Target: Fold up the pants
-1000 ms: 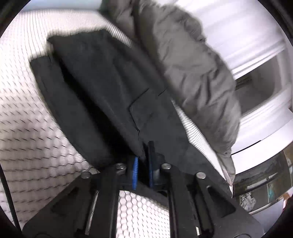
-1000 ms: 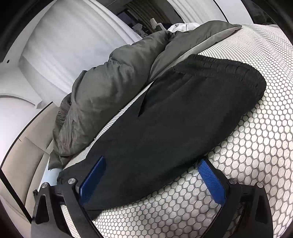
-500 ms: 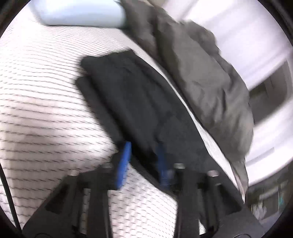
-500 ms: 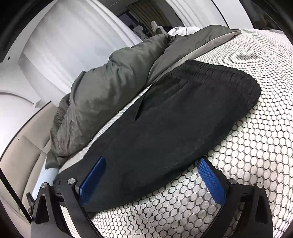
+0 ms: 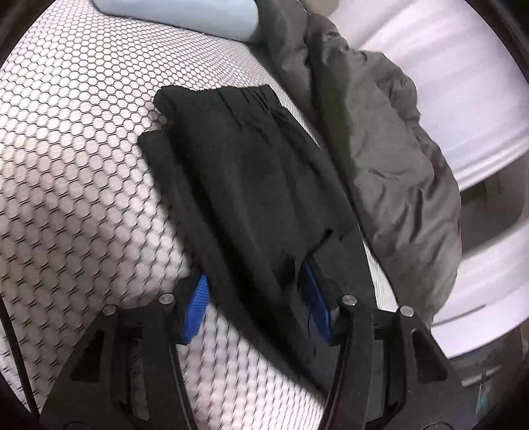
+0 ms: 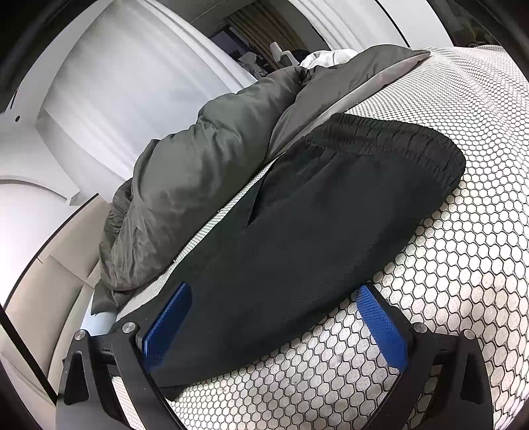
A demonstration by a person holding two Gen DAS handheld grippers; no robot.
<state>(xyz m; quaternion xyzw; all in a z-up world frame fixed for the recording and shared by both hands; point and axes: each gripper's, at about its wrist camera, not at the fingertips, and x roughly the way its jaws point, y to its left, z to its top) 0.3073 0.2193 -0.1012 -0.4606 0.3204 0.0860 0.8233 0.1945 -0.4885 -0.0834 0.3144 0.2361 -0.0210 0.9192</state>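
Black fabric pants (image 5: 251, 185) lay folded on honeycomb-patterned bed (image 5: 82, 158); left gripper (image 5: 258, 306) part-open, just closing slightly, cloth loose between; right gripper (image 6: 274, 317) wide open, empty.

The pants (image 5: 251, 185) are plain black throughout, waistband included. They lie on a bed cover (image 5: 76, 158) that is white with a fine black honeycomb pattern of hexagons. The rumpled duvet (image 5: 390, 158) beside them is a dull olive-grey with a paler grey underside. A pillow (image 5: 185, 13) is pale blue. Both the left gripper (image 5: 258, 307) and the right gripper (image 6: 274, 327) have black frames with bright blue ribbed pads (image 6: 383, 327).
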